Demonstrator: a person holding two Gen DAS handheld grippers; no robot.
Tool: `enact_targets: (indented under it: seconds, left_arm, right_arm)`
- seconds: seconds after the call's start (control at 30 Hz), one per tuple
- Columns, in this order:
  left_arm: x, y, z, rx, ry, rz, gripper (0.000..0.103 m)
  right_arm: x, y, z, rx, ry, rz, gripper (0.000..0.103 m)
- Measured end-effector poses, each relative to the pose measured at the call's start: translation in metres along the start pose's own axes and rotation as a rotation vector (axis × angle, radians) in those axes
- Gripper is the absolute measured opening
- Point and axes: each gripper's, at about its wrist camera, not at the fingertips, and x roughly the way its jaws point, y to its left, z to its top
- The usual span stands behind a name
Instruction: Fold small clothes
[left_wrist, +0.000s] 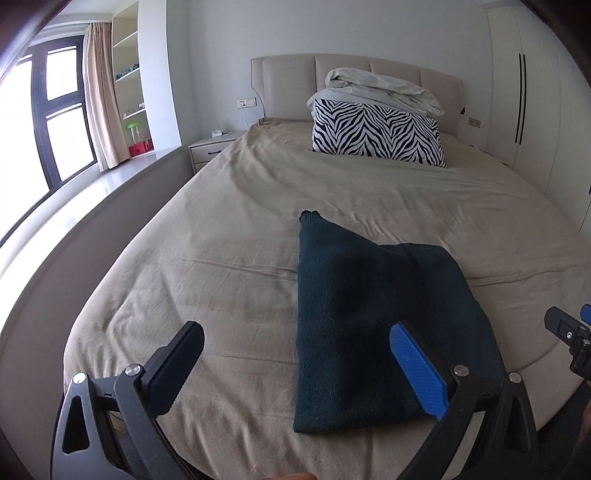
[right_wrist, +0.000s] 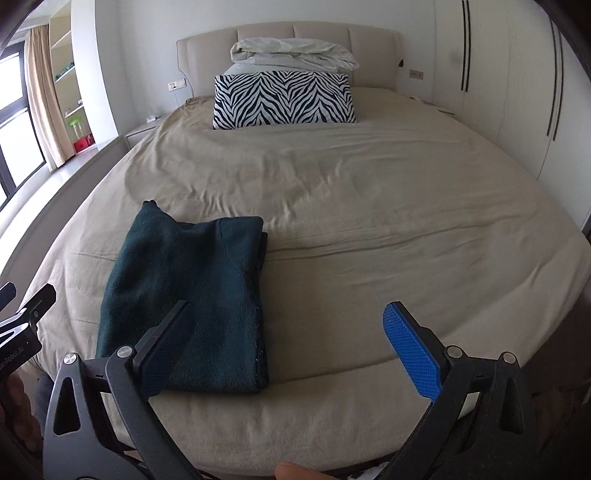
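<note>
A dark green knitted garment (left_wrist: 354, 314) lies folded into a long narrow shape near the foot of the bed, one cuff sticking out at its far end. My left gripper (left_wrist: 295, 339) hovers open above the garment's left edge, nothing between its fingers. In the right wrist view the same garment (right_wrist: 192, 291) lies to the left, and my right gripper (right_wrist: 288, 325) stands wide open over the garment's right edge and the bare sheet, holding nothing. The right gripper's tip (left_wrist: 565, 332) shows at the edge of the left wrist view.
The beige sheet of the bed (right_wrist: 369, 206) stretches ahead, lightly wrinkled. A zebra-striped pillow (right_wrist: 284, 99) with a rolled pale duvet (right_wrist: 291, 53) on top sits by the headboard. A nightstand (left_wrist: 212, 149), shelves and a window are on the left, wardrobe doors (right_wrist: 509, 92) on the right.
</note>
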Motion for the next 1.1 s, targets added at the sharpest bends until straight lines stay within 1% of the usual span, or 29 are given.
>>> enact_targets:
  seconds: [0.17,0.27,0.43,1.1]
  left_arm:
    - [0.016,-0.007,-0.014,0.015,0.056,-0.003,0.103]
    - [0.021,-0.009,-0.019,0.012,0.080,-0.017,0.103]
    - [0.028,-0.006,-0.022,0.001,0.107,-0.024,0.103]
    - [0.034,-0.003,-0.024,-0.014,0.129,-0.031,0.103]
  right_arm:
    - [0.012,0.008,-0.017,-0.040,0.028,-0.006,0.103]
    - [0.016,0.011,-0.021,-0.054,0.044,0.005,0.103]
    - [0.016,0.016,-0.020,-0.072,0.046,0.014,0.103]
    - [0.019,0.020,-0.026,-0.085,0.064,0.008,0.103]
